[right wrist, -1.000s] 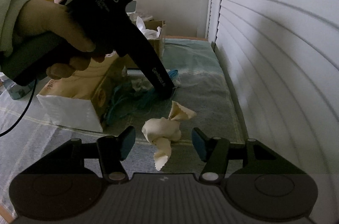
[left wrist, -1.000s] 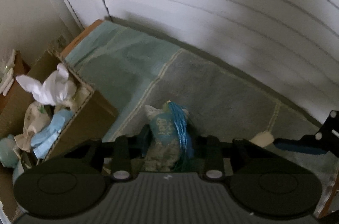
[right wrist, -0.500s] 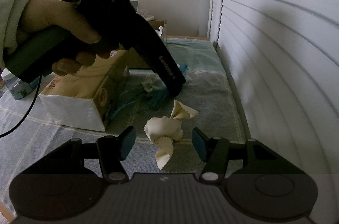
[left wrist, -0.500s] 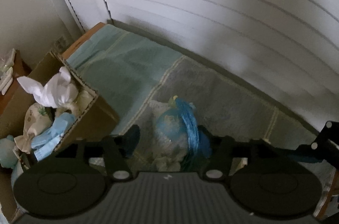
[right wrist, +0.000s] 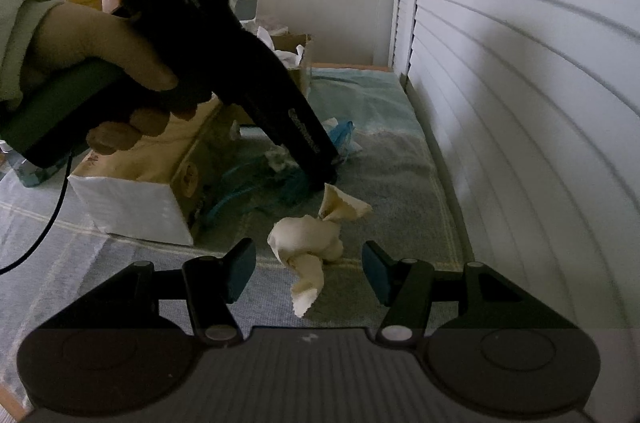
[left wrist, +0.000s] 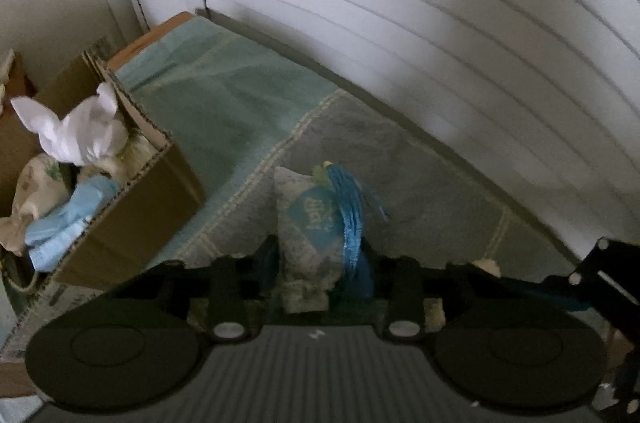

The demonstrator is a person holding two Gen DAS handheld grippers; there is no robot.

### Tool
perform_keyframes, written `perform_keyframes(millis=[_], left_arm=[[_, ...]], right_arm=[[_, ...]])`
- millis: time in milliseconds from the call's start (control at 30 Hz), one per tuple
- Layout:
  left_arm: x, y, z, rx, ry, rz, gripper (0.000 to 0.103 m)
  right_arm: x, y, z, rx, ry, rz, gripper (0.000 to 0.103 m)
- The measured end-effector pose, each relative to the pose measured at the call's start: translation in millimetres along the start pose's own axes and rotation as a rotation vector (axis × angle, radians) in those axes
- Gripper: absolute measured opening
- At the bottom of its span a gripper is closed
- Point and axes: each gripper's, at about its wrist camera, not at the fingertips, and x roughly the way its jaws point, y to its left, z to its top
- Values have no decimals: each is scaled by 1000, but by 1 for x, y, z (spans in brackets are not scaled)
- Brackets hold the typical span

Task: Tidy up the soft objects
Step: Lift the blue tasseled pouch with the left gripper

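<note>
A small blue-and-white patterned pouch (left wrist: 308,215) with a bright blue tassel (left wrist: 352,207) stands on the grey-green blanket (left wrist: 420,183). My left gripper (left wrist: 318,259) has the pouch between its jaws, which are closing, and the pads press its lower part. In the right wrist view a hand (right wrist: 100,63) holds that left gripper (right wrist: 324,175), tip down on the blanket. A crumpled cream cloth (right wrist: 308,243) lies on the blanket just ahead of my right gripper (right wrist: 308,267), which is open with only a hanging corner of the cloth between its fingers.
An open cardboard box (left wrist: 132,219) at the left holds a white cloth (left wrist: 80,135), a light blue cloth (left wrist: 68,223) and other soft things. A white-sided box (right wrist: 136,207) stands left of the cream cloth. Slatted white doors (right wrist: 520,103) border the blanket.
The left jaws spread apart around the pouch half a second ago and have come together on it again. The left gripper tilted slightly. The right gripper and the cream cloth stayed put.
</note>
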Motion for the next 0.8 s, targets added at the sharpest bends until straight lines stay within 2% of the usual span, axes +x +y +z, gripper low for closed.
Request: perform_keyframes(millis=[133,500,800], left_arm=[[-6,0,0,5,-16,3,28],[-66,-12,-4,45,-96,-16,28],[-123,-13,-26,56,-154,-18,28]], right_arm=[[0,1,-1,0,4,-10,64],[3,2,-1,7,10,-21,64],[14,0,0,20,13,-24,62]])
